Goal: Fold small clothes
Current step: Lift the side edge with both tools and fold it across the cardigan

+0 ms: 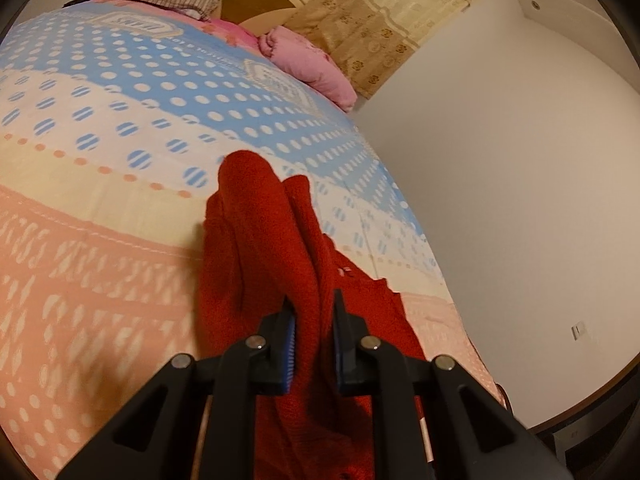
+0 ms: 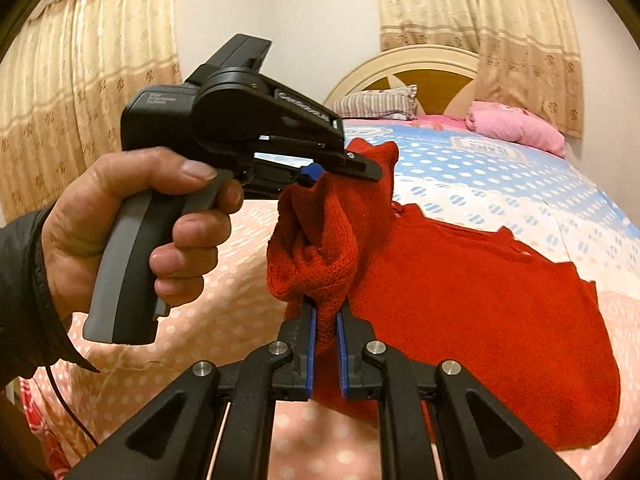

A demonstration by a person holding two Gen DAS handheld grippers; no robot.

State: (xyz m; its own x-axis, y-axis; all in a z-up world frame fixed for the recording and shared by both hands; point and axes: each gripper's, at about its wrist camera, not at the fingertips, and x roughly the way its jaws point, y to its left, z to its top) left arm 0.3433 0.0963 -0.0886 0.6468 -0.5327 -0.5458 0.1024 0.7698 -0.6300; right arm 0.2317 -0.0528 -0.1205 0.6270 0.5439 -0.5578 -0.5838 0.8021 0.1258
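While the red knitted garment point(image 2: 480, 280) lies mostly spread on the bed point(image 1: 100, 240), one bunched portion of it is lifted clear of the bedspread and held from two sides. In the right wrist view, the person's left hand point(image 2: 120, 224) grips the grey handle of the left gripper point(image 2: 340, 170) at the left of frame; its black fingers and blue pad close on the upper edge of the raised fabric. The left wrist view confirms this: the left gripper point(image 1: 314, 320) is narrowed onto a thick fold of the garment point(image 1: 256, 248) running between its blue pads. Further right in the right wrist view, the right gripper point(image 2: 325, 320) is likewise narrowed, pinching the lower edge of the same bunch between its pads. The remaining body of the garment extends to the right across the pink and blue dotted bedspread. A striped pillow point(image 2: 376, 106) and a pink pillow point(image 2: 516, 126) rest at the headboard point(image 2: 424, 64), with curtains point(image 2: 524, 36) behind.
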